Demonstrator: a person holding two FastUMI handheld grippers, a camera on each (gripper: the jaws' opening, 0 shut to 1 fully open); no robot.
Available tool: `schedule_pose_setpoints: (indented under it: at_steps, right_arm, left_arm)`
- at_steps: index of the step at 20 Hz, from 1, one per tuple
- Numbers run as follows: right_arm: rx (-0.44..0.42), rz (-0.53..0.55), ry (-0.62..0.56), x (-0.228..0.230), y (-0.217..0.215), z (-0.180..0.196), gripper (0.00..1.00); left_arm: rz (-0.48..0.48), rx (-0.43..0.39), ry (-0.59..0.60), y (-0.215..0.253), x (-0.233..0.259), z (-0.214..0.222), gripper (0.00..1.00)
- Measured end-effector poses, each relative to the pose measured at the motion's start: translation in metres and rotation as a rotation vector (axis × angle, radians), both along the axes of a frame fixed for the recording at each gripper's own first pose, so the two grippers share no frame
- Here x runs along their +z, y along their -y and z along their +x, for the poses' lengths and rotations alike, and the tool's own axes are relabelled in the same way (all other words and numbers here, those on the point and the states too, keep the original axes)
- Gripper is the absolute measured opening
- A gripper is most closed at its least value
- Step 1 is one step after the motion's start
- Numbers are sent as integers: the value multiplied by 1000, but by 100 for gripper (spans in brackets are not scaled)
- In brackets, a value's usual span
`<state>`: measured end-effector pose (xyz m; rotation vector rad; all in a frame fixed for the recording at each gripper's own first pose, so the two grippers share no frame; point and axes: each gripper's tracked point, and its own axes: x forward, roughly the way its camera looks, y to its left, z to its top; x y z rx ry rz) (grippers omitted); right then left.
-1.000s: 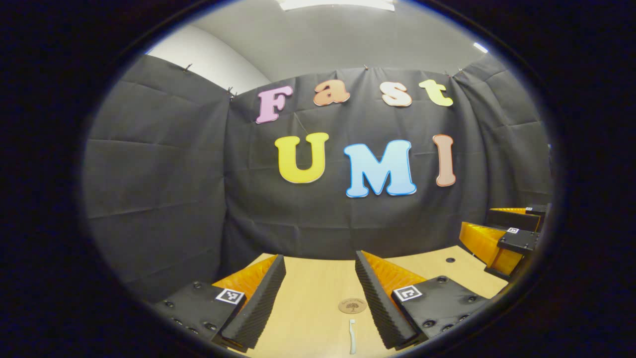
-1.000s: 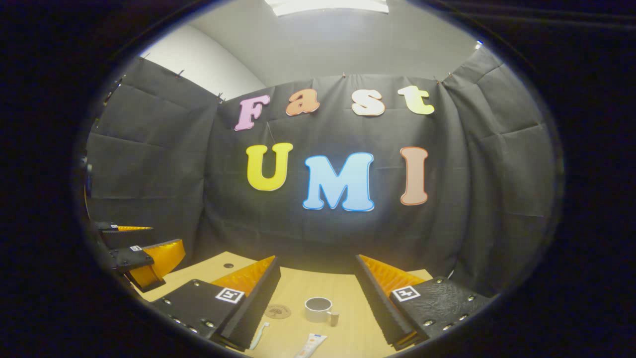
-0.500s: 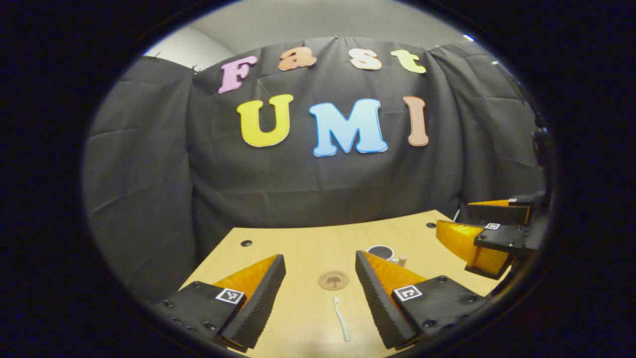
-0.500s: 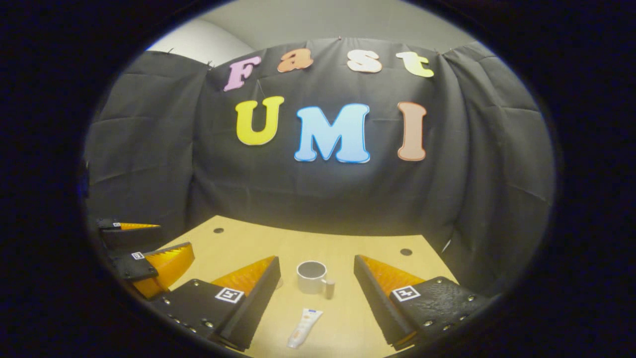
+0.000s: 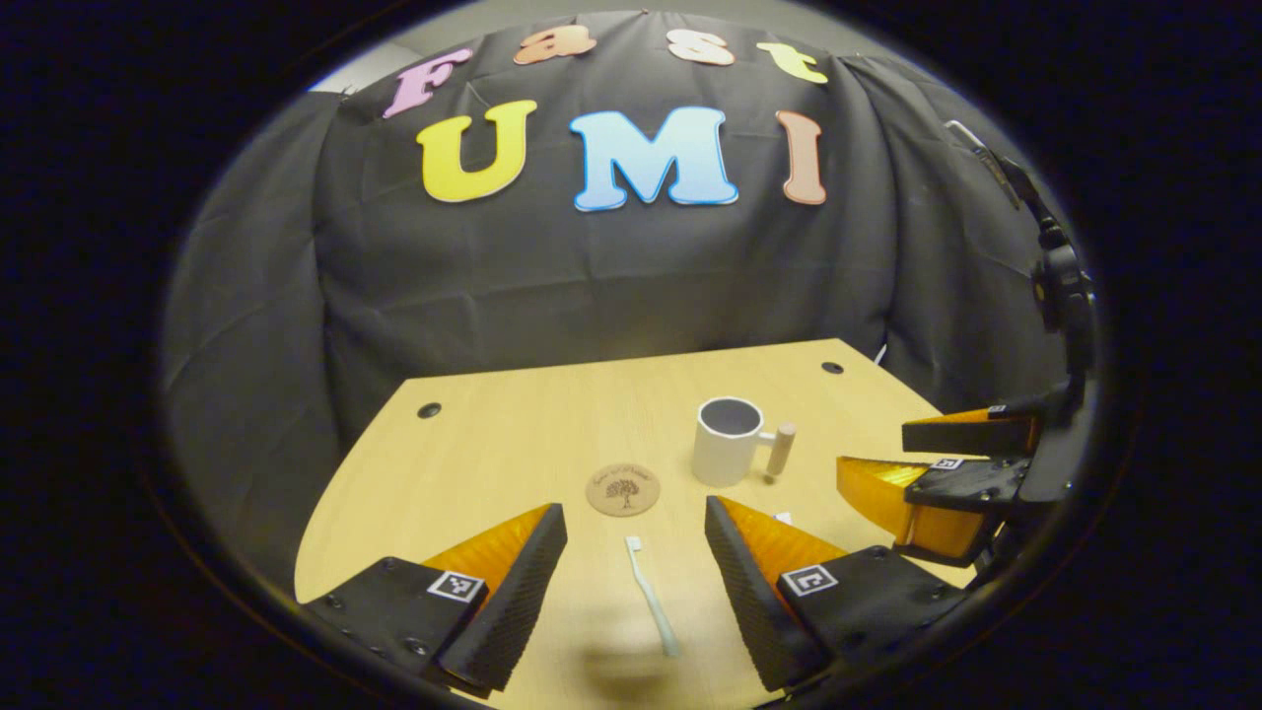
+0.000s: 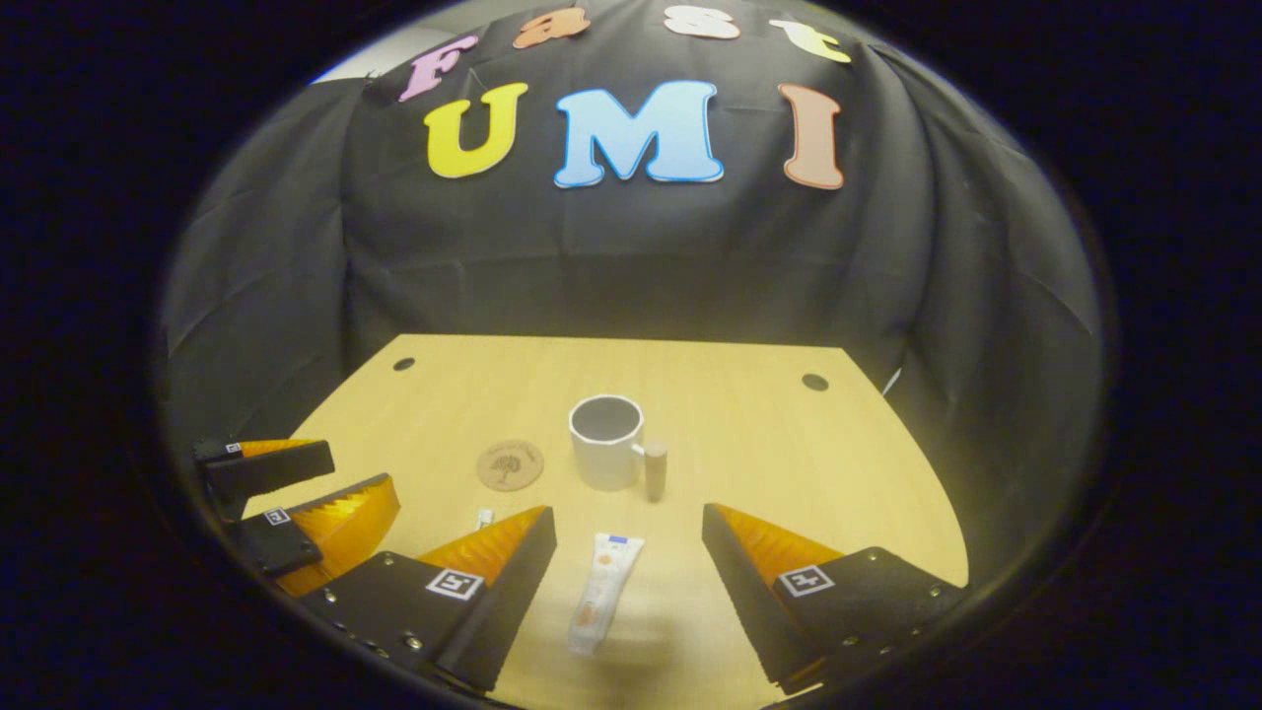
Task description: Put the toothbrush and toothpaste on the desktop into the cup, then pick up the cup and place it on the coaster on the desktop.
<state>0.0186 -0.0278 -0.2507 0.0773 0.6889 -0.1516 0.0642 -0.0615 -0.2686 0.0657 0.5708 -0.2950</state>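
So, first step: I've got left gripper [image 5: 636, 577] fingers open over toothbrush [image 5: 651, 596] on tabletop [image 5: 513, 444], right gripper [image 6: 629, 582] open over toothpaste [image 6: 599, 592]. Cup [image 6: 605, 455] empty beside coaster [image 6: 510, 464]. Next: lower, pinch.

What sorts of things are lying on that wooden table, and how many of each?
White ceramic cup with a wooden handle: 1
Round brown cork coaster with a tree print: 1
White plastic toothbrush: 1
White toothpaste tube with a blue cap: 1
Total: 4 things on the light wooden table, all lying apart from one another.
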Motion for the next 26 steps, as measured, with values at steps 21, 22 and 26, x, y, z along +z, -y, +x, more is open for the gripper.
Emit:
schedule_pose_setpoints:
  at_steps: [21,22,26]
  right_arm:
    - [-70,130,-501,-149,-16,-13,80]
    - [-70,134,-518,-154,-18,-14,74]
    - [-62,131,-564,-166,-21,-16,76]
  left_arm:
    - [144,35,-465,-14,-186,-3,95]
    - [154,38,-477,-17,-189,-4,95]
    - [156,52,-515,-17,-200,-7,95]
